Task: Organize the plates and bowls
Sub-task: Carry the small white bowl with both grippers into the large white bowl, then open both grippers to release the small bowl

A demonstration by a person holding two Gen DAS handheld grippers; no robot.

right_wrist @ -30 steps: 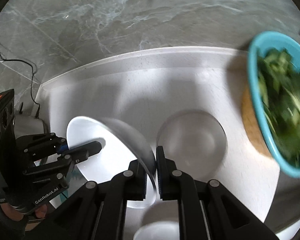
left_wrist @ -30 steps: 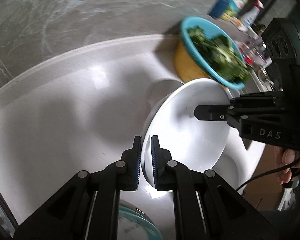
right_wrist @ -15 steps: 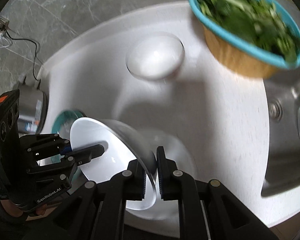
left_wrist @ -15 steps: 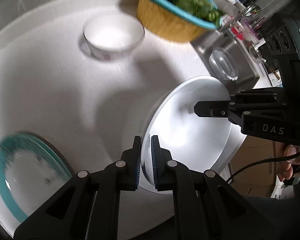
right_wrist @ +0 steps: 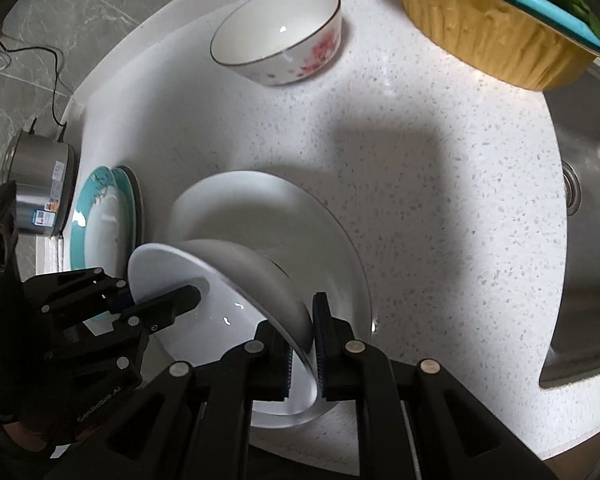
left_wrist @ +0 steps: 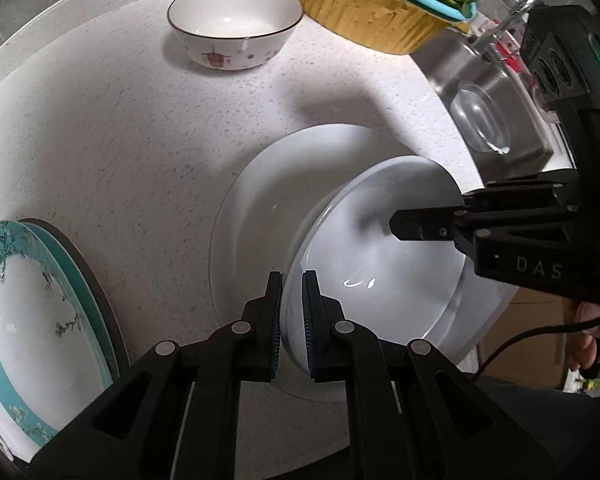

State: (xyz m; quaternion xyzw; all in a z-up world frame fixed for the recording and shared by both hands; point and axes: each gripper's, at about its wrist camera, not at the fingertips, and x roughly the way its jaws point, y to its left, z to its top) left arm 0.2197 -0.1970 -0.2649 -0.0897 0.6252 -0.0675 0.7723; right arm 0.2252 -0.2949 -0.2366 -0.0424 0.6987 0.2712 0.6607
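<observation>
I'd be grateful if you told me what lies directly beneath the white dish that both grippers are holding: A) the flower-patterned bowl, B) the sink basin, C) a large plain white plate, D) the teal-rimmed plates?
C: the white dish, clamped at opposite rim edges by the left gripper and the right gripper, hangs tilted over the large plain white plate on the counter.

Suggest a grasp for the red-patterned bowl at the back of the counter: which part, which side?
Take the patterned bowl by its rim, from above, one of the fingers inside and one outside the wall. It stands upright, mouth open and empty, with bare counter around it. The near or left rim looks safest, since the yellow basket crowds its right side.
</observation>
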